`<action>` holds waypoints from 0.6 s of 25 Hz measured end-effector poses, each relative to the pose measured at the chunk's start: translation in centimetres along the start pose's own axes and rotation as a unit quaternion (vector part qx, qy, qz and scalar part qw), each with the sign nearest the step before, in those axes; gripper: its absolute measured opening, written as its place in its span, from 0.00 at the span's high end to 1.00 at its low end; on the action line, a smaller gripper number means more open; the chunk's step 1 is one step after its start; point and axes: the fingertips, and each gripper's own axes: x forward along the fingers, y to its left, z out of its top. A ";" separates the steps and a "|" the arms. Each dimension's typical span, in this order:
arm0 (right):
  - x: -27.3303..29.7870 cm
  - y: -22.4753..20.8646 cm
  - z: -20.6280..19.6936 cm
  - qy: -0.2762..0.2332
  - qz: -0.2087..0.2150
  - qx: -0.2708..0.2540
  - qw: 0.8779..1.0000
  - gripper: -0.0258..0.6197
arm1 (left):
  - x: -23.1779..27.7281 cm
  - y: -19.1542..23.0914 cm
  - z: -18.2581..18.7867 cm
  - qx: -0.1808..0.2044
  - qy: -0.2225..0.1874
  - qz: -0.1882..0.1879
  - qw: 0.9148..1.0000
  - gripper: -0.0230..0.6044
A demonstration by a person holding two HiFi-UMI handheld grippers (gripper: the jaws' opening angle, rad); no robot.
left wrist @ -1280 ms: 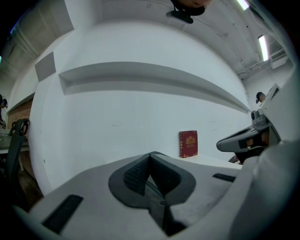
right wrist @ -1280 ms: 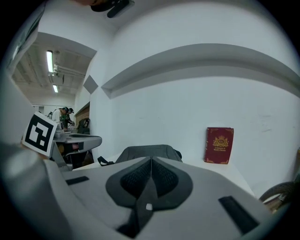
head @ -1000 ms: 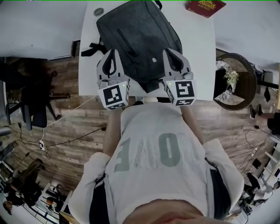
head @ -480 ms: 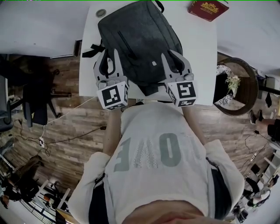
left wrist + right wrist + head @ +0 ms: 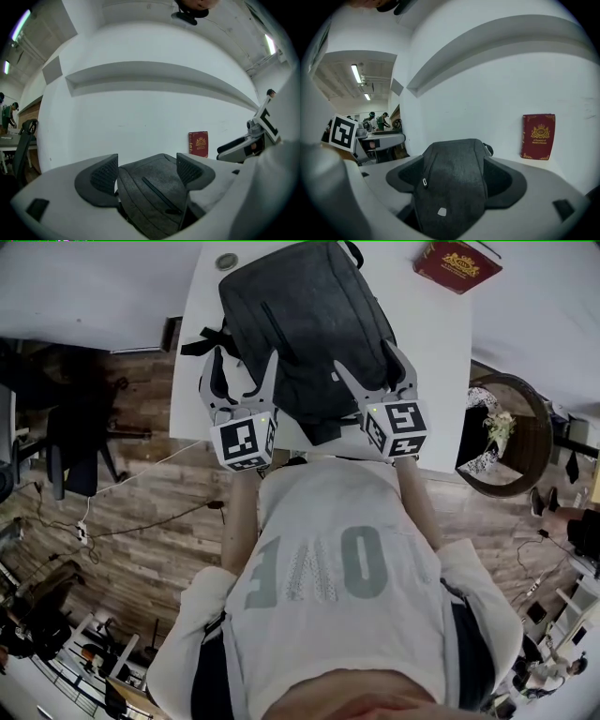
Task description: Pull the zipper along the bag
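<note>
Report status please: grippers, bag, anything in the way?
Left gripper, right gripper: jaws opening, above near end of bag, nothing gripped. It lies flat on table, zipper pull untouched. Book at far corner, clear of path.

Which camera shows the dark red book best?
The right gripper view: the dark red book is whole, its gold cover emblem clear. The left gripper view shows it smaller; the head view, small at the top edge.

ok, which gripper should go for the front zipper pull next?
Left, likely: the zipper pull sits on the left half of the bag, nearest the left gripper, whose opening jaws grip nothing.
</note>
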 end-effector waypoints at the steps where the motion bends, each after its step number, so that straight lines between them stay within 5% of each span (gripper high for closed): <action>1: 0.3 0.3 -0.5 0.015 0.015 -0.002 1.000 0.38 | -0.1 0.2 -0.2 -0.006 0.002 0.002 1.000 0.39; 8: 3.8 1.0 -0.5 0.058 0.072 -0.075 0.993 0.38 | 0.5 4.2 -4.2 -0.073 0.056 0.015 0.996 0.39; 11: 6.1 0.7 -0.8 0.077 0.092 -0.092 0.989 0.38 | 0.6 6.9 -6.9 0.002 0.108 0.034 0.994 0.39; 15: 9.4 0.1 -3.4 0.132 0.113 -0.139 0.975 0.38 | 0.5 8.4 -10.6 0.135 0.182 0.004 0.974 0.39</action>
